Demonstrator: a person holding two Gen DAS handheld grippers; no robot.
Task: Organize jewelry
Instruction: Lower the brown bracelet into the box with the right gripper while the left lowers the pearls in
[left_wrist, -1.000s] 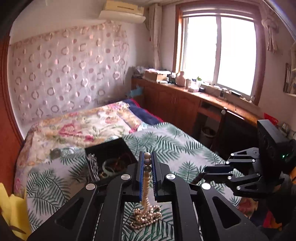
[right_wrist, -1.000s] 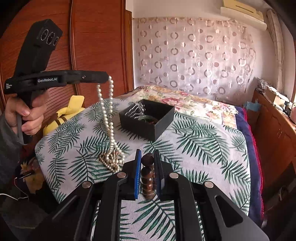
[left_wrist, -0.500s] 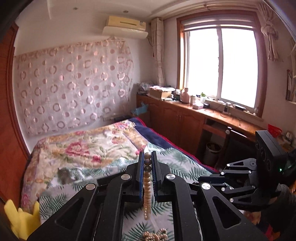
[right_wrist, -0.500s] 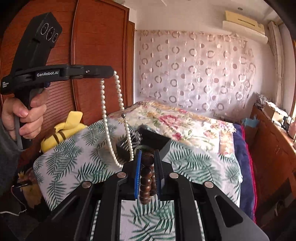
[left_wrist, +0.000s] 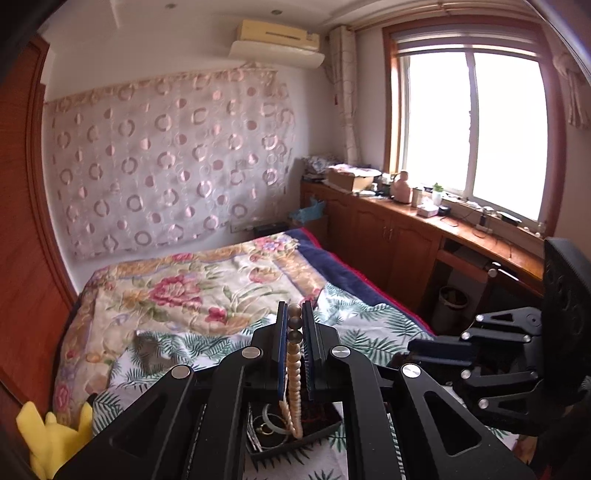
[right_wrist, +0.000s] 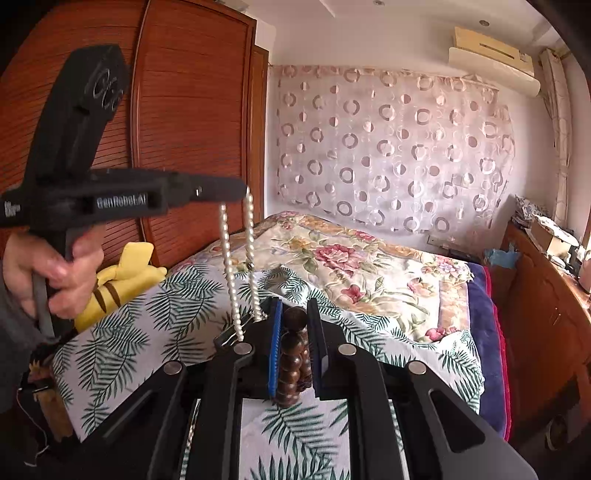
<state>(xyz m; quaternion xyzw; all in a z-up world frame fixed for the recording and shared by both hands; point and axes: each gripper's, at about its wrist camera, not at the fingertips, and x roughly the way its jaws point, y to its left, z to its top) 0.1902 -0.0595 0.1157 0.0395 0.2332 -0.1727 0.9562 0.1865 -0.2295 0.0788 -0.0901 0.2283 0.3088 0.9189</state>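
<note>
Both grippers are raised above the bed (left_wrist: 192, 291), pointing slightly downward. The left gripper (left_wrist: 294, 319) is clamped narrowly on one pearl necklace (left_wrist: 294, 373), which hangs in two strands from between its fingers; in the right wrist view a hand (right_wrist: 48, 273) grips its handle. The right gripper (right_wrist: 295, 325) is closed on one brown wooden bead bracelet (right_wrist: 293, 362), held between its blue pads (right_wrist: 275, 332).

One black jewelry box (left_wrist: 291, 432) sits below the left fingers, the necklace's lower end hanging over it. Surface — a palm-leaf cover (right_wrist: 147, 314) over a floral quilt (right_wrist: 354, 266). One yellow plush toy (right_wrist: 122, 280) lies left of the fingers. Room — wooden wardrobe (right_wrist: 192, 110), window (left_wrist: 472, 125), air conditioner (left_wrist: 277, 40).
</note>
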